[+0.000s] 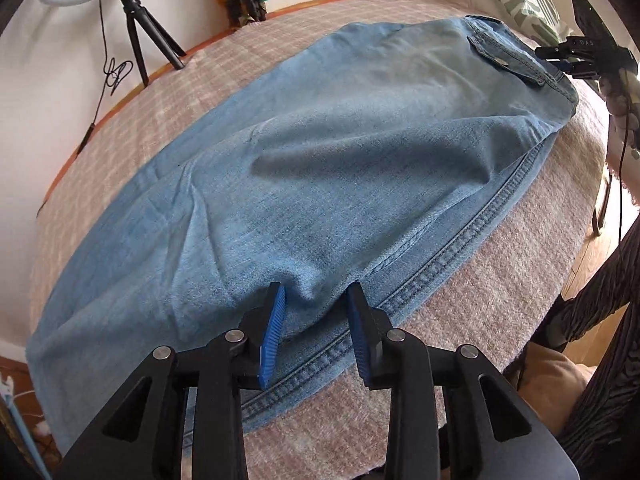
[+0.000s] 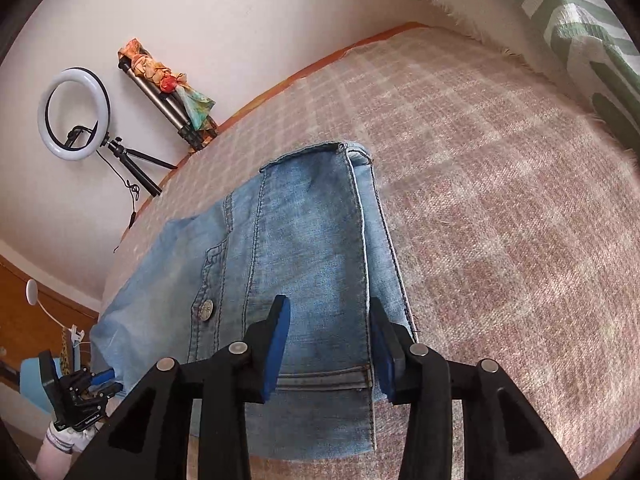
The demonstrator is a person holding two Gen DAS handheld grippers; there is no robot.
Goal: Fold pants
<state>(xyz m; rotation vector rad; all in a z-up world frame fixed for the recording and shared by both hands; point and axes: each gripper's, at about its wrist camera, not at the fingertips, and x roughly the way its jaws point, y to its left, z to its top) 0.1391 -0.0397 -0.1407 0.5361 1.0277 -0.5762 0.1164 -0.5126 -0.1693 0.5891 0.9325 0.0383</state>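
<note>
Light blue denim pants (image 1: 320,152) lie folded lengthwise on a pink checked bed cover (image 1: 460,300). My left gripper (image 1: 316,300) is open, its blue pads (image 1: 274,332) on either side of a raised bump of fabric near the seam edge. My right gripper (image 2: 330,320) is open over the waistband end of the pants (image 2: 312,240), beside a metal button (image 2: 207,309). The right gripper also shows in the left wrist view (image 1: 576,58) at the waist end. The left gripper shows small in the right wrist view (image 2: 102,384) at the far end.
A ring light on a tripod (image 2: 74,114) and a folded tripod with a coloured cloth (image 2: 168,92) stand by the wall. A green patterned pillow (image 2: 568,20) lies at the bed's head. The person's dark trouser leg (image 1: 600,340) is at the right.
</note>
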